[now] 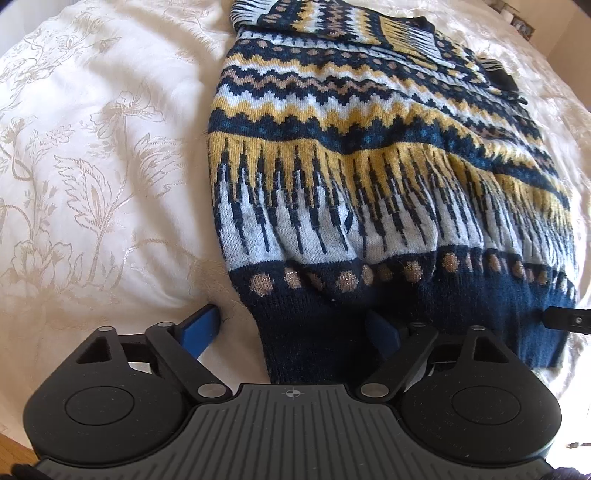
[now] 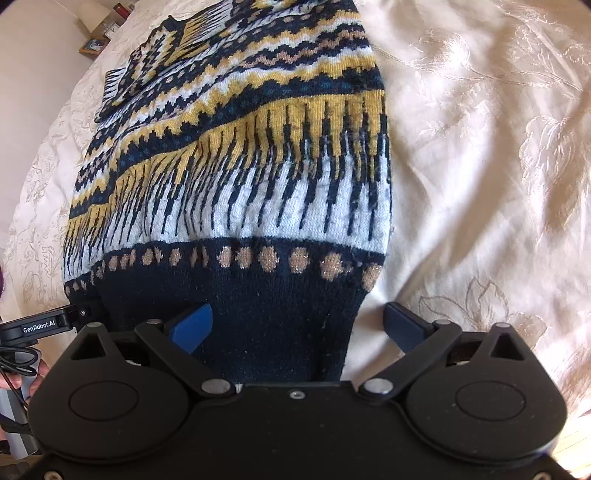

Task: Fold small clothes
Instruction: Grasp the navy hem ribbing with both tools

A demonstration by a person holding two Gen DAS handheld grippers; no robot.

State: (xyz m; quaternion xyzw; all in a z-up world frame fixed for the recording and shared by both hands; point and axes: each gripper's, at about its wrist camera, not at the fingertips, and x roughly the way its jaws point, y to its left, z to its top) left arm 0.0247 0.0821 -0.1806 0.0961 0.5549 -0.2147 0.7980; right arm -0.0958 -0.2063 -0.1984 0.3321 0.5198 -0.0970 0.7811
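A knitted sweater (image 1: 354,155) in navy, yellow and white zigzag bands lies flat on the bed, its sleeves folded in at the far end. Its navy hem (image 1: 332,332) is nearest me. My left gripper (image 1: 295,328) is open and straddles the hem's left corner, one blue finger (image 1: 201,334) on the bedspread, the other on the knit. In the right wrist view the sweater (image 2: 236,166) fills the middle. My right gripper (image 2: 299,325) is open and straddles the hem's right corner (image 2: 332,332), one finger (image 2: 192,328) on the knit, the other on the bedspread.
A cream floral bedspread (image 1: 92,166) covers the bed on both sides of the sweater (image 2: 480,166). The right gripper's tip shows at the left view's right edge (image 1: 569,321); the left gripper shows at the right view's left edge (image 2: 40,325). A wooden nightstand with small items (image 2: 99,33) stands at the far left.
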